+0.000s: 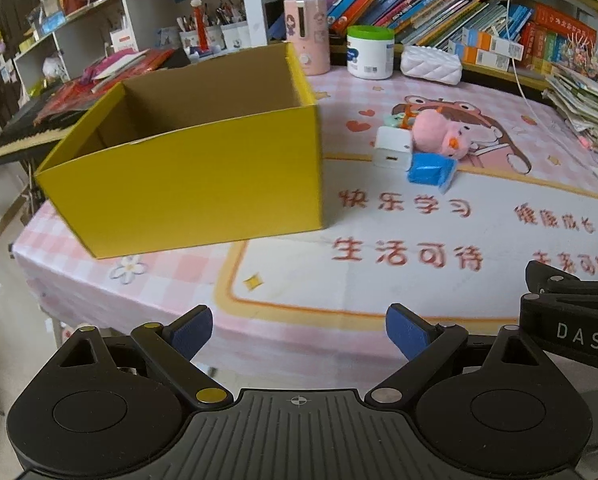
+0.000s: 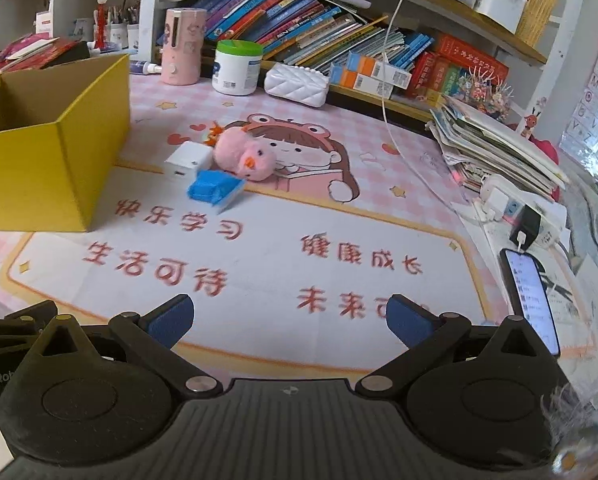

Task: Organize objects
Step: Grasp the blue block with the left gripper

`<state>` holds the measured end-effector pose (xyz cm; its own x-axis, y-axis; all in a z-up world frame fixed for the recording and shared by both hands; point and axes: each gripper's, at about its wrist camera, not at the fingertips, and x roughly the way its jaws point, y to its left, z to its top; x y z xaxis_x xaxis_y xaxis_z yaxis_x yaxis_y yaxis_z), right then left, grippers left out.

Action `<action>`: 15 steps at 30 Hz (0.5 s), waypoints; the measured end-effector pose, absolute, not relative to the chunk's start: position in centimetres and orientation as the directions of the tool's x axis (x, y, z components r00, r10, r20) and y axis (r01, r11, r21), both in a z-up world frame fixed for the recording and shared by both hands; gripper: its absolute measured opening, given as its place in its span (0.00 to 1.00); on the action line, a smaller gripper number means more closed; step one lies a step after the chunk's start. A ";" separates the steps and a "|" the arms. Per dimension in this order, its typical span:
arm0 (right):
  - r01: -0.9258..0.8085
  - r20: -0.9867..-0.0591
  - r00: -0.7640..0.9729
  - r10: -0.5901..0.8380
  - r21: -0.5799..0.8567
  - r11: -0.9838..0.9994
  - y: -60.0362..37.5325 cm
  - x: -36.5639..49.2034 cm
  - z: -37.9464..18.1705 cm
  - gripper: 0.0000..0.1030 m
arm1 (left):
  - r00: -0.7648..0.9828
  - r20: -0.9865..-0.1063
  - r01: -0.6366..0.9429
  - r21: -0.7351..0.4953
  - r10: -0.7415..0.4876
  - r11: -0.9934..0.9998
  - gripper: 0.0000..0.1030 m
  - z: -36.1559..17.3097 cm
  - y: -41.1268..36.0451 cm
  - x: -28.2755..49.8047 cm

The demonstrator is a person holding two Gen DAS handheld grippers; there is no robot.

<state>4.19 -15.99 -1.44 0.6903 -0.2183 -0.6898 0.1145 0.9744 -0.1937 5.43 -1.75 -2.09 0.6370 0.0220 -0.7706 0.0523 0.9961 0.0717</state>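
Note:
An open yellow cardboard box stands on the left of the pink desk mat; what shows of its inside looks empty. To its right lies a small cluster: a pink plush chick, a white cube, a blue packet and a small orange-green toy behind them. My left gripper is open near the desk's front edge, holding nothing. My right gripper is open too, above the mat's printed text, well short of the cluster.
At the back stand a pink cylinder, a white green-lidded jar, a white quilted case and rows of books. On the right are a stack of papers, a power strip, a lit phone and a hanging white cable.

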 end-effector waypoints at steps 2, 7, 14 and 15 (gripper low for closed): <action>0.115 -0.688 0.693 -0.216 -0.190 0.975 -17.2 4.8 -1.4 1.00 | 0.638 -0.770 0.055 0.059 0.010 0.997 0.93 -2.2 -2.8 5.9; 0.122 -0.678 0.708 -0.197 -0.158 0.980 -20.7 6.5 -1.1 1.00 | 0.645 -0.764 0.065 0.020 -0.027 0.998 0.93 -2.4 -5.5 7.4; 0.121 -0.639 0.754 -0.152 -0.092 0.988 -25.1 8.2 -0.2 1.00 | 0.675 -0.735 0.115 0.024 -0.061 0.993 0.91 -2.4 -10.1 9.1; 0.123 -0.629 0.763 -0.149 -0.085 0.989 -25.6 8.4 0.0 1.00 | 0.678 -0.732 0.118 0.031 -0.057 0.993 0.87 -2.5 -10.7 9.5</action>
